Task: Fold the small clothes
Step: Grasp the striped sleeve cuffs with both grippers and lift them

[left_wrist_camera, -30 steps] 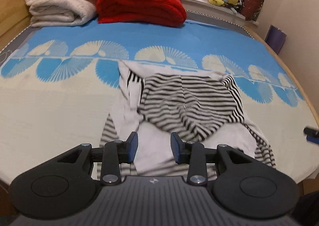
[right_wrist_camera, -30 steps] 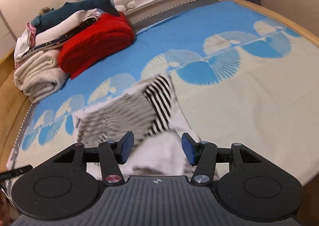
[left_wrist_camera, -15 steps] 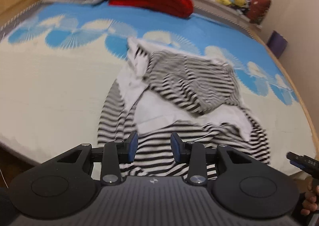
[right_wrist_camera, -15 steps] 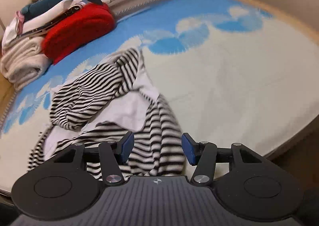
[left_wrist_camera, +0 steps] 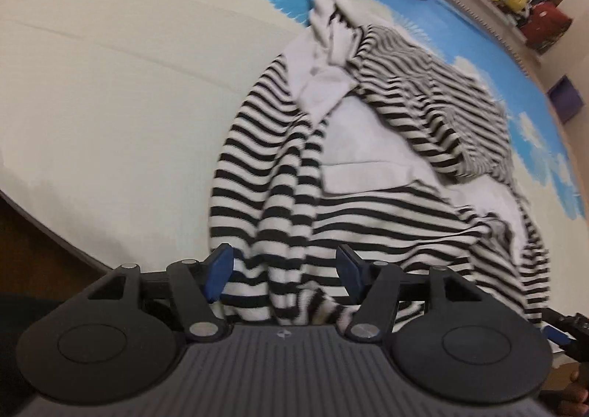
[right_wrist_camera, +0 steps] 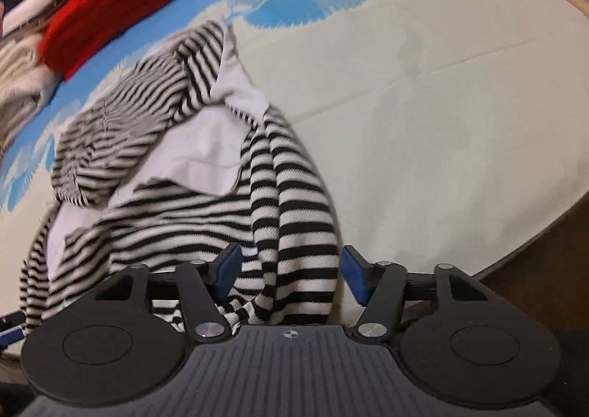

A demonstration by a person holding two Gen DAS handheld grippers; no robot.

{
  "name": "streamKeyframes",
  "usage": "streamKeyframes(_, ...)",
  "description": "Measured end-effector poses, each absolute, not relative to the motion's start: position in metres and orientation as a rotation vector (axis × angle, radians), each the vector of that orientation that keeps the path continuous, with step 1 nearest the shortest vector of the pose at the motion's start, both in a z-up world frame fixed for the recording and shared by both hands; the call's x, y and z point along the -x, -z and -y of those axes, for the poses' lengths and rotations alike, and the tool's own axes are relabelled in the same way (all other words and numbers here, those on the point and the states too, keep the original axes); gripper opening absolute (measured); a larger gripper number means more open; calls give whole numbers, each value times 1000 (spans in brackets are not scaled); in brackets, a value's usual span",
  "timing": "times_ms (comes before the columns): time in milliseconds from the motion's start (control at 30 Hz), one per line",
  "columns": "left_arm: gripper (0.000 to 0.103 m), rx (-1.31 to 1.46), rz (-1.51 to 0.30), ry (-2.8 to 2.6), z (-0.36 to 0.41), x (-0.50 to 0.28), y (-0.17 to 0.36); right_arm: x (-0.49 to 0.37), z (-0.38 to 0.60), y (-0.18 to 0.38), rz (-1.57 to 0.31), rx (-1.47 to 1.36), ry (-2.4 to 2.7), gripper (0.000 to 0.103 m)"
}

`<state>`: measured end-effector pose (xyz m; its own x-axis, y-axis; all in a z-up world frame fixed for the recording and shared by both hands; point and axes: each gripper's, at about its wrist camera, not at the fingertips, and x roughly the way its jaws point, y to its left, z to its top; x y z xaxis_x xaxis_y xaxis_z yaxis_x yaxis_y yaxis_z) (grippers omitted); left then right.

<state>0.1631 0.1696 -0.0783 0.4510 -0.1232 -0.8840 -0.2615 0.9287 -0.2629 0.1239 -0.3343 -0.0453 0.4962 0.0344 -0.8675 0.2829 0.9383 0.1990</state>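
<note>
The black-and-white striped garment [left_wrist_camera: 375, 174] lies crumpled at the near edge of the bed [left_wrist_camera: 110, 93]. The left gripper [left_wrist_camera: 285, 269] and the right gripper [right_wrist_camera: 291, 269] are both spread wide, with striped cloth between the fingers, not pinched.

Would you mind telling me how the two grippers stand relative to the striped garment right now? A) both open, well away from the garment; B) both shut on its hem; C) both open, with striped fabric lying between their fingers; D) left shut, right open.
C: the left gripper and right gripper each show a wide gap between their blue pads, with the striped garment bunched inside it.
</note>
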Motion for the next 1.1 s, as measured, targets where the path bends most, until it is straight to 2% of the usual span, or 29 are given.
streamKeyframes(433, 67, 384, -1175, -193, -169, -167, 105, -132, 321, 72, -1111, -243, 190, 67)
streamKeyframes(500, 63, 367, -1172, -187, -167, -167, 105, -131, 319, 73, -1106, -225, 189, 67)
streamKeyframes(533, 59, 359, -1171, -181, -166, -166, 105, -131, 318, 73, -1102, -216, 190, 65)
streamKeyframes(567, 49, 351, -1169, -170, -165, -166, 104, -131, 317, 72, -1096, -210, 186, 58)
streamKeyframes(600, 33, 347, -1164, -155, -163, -165, 103, -130, 316, 72, -1090, -211, 177, 46)
streamKeyframes(633, 24, 347, -1160, -138, -162, -165, 102, -130, 315, 70, -1083, -221, 158, 38)
streamKeyframes(667, 12, 351, -1157, -119, -161, -165, 102, -130, 315, 69, -1075, -240, 133, 20)
streamKeyframes(700, 10, 350, -1150, -106, -160, -164, 100, -129, 315, 66, -1064, -245, 127, 10)
streamKeyframes(900, 9, 387, -1058, -68, -161, -154, 78, -117, 328, 39, -939, -291, 168, 9)
streamKeyframes(1033, 12, 406, -1100, -79, -162, -156, 84, -119, 340, 57, -1054, -354, 191, 9)
streamKeyframes(1100, 16, 421, -1143, -89, -165, -158, 92, -120, 341, 64, -1083, -360, 200, 12)
